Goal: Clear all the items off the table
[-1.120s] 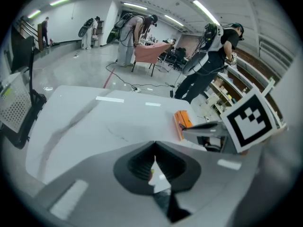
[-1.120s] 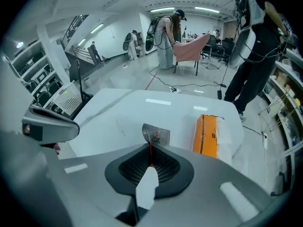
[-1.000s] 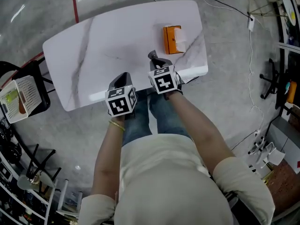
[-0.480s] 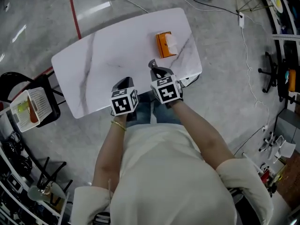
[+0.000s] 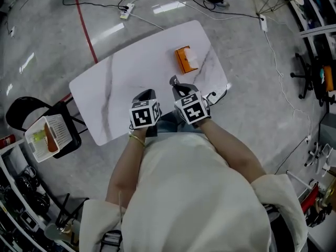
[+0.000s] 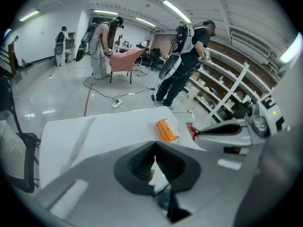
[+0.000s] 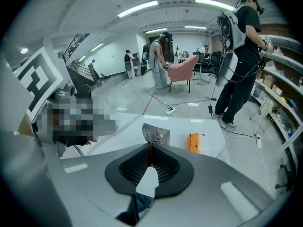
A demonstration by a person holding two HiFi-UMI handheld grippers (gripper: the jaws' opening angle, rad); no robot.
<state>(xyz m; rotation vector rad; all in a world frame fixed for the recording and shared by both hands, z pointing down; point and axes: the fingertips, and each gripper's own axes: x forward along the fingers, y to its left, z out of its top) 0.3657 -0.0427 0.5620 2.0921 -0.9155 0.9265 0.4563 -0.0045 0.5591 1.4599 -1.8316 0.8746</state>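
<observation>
Head view: at the counter's (image 5: 121,83) 8 o'clock, a basket (image 5: 59,130) holds an orange item (image 5: 51,142) and a yellow-green item (image 5: 38,137). An orange box (image 5: 186,59) lies at the counter's 1 o'clock.

Left gripper view: the left gripper (image 6: 154,148) has its jaws clenched, empty.

Right gripper view: the right gripper (image 7: 150,151) has its jaws grasping a silver packet (image 7: 156,136) over the counter.

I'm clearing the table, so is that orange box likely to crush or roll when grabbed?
Probably light: the orange box shows white tissue at its opening. Its walls look like cardboard, so may dent. Flat-sided, so unlikely to roll.
</observation>
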